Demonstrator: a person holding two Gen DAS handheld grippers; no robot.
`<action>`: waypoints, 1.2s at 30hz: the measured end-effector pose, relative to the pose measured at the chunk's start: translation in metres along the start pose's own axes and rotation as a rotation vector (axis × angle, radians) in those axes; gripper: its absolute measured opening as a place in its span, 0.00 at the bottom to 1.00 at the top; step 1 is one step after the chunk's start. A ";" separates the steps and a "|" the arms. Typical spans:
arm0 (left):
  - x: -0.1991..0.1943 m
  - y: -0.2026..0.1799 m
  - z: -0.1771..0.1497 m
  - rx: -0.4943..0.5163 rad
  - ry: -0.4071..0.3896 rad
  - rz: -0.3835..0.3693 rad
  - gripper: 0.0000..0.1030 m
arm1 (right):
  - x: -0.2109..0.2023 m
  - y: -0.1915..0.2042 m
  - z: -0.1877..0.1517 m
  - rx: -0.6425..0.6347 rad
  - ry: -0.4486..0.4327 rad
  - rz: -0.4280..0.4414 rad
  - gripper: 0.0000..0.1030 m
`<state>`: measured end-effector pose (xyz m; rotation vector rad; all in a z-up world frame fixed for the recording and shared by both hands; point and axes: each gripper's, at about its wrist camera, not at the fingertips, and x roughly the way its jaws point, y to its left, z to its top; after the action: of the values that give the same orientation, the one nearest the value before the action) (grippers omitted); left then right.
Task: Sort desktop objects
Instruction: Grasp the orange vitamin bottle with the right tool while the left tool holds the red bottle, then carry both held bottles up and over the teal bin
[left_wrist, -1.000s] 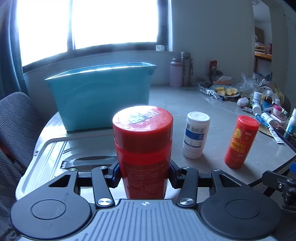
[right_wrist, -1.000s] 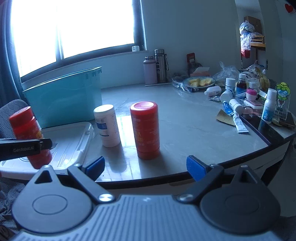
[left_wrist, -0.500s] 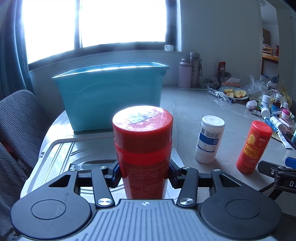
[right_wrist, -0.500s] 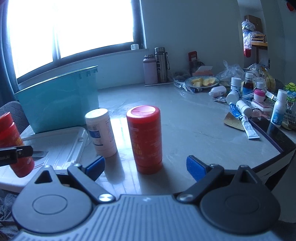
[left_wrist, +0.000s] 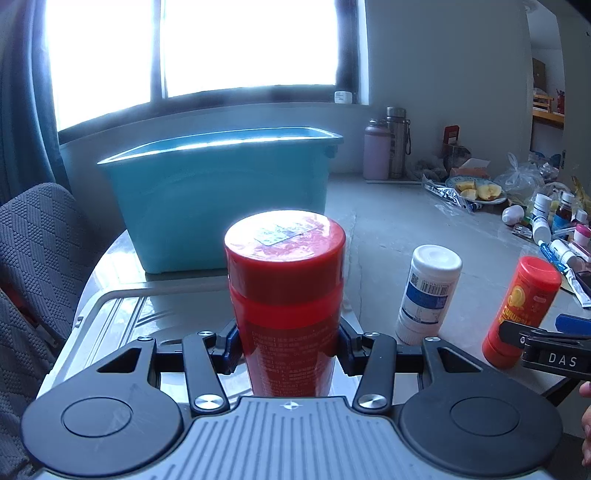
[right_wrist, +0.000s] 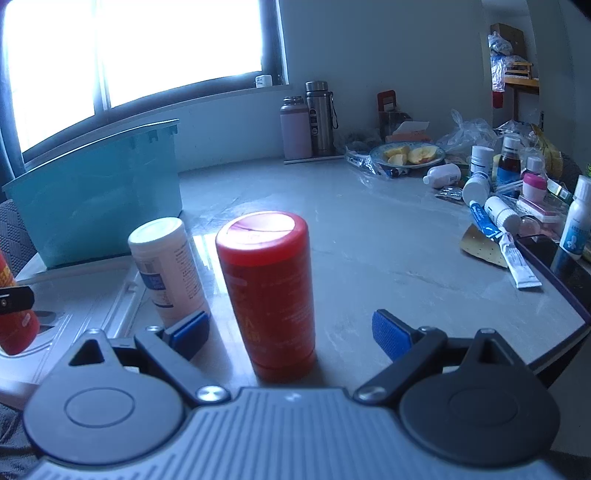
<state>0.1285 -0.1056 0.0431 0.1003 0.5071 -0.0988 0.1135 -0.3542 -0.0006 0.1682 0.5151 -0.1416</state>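
1. Beyond your left gripper (left_wrist: 288, 350), on the grey table (left_wrist: 424, 229), the teal bin (left_wrist: 221, 199) stands with its open top toward the window; it is the largest thing in reach.
2. Directly under and ahead of that gripper lies the pale lid (left_wrist: 122, 310), flat at the table's near edge and just in front of the bin.
3. Your left gripper is pinching the red canister (left_wrist: 286, 295) upright, a pad pressed to each side of its lower body, above the lid.
4. Your right gripper (right_wrist: 291, 332) is spread wide, with the second red canister (right_wrist: 269, 291) standing between its blue pads and touching neither.
5. Just left of that gripper's left pad stands the white bottle (right_wrist: 168, 269), close beside the second canister.
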 end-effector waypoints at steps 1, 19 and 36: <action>0.001 0.000 0.001 -0.001 -0.001 0.002 0.48 | 0.002 0.000 0.001 0.000 -0.002 0.001 0.92; -0.030 0.021 -0.002 -0.030 -0.023 0.023 0.48 | -0.028 0.025 -0.001 -0.119 -0.025 0.011 0.48; -0.135 0.109 -0.038 -0.050 -0.041 0.060 0.48 | -0.127 0.114 -0.022 -0.141 -0.061 0.092 0.48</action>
<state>0.0053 0.0159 0.0836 0.0644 0.4653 -0.0296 0.0140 -0.2272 0.0585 0.0497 0.4540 -0.0199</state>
